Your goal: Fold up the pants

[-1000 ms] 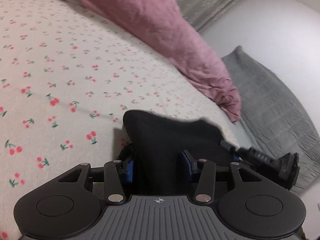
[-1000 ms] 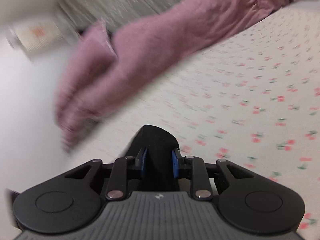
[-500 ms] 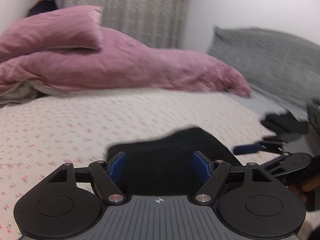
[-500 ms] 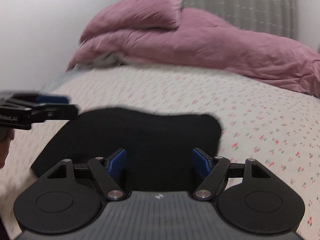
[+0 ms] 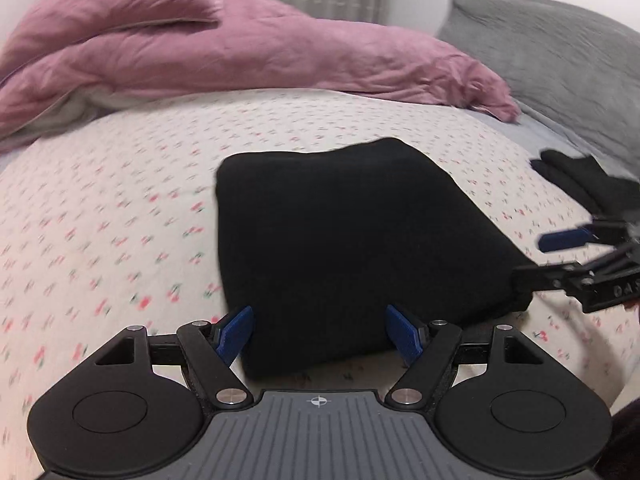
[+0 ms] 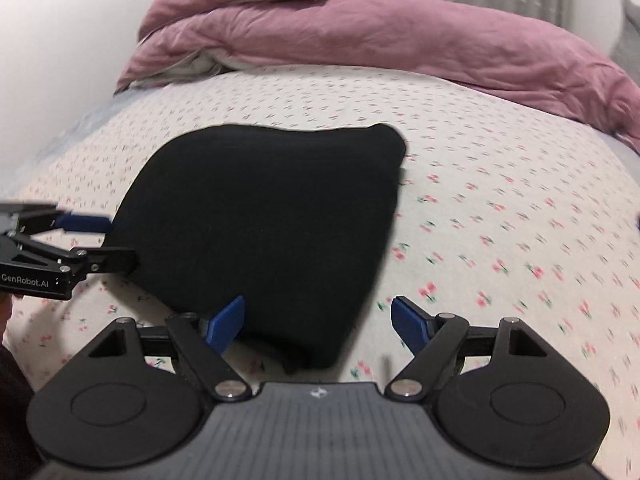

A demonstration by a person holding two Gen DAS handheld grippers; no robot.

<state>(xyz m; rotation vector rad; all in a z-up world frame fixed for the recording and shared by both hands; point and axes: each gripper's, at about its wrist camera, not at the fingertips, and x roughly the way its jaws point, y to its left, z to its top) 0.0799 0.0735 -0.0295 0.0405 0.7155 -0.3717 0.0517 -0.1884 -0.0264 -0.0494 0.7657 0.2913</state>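
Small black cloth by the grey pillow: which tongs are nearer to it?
Right. The right tongs, opening with the folded pants' corner loose between them, sit just short of the small black cloth; the left tongs are across the pants, at their near edge.

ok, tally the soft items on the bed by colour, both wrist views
Black: 2, the folded pants and a smaller dark garment at the right edge of the left wrist view
Pink: 2, the duvet and the pillow on top of it
Grey: 1, the blanket
White with cherry print: 1, the bedsheet
Total: 6
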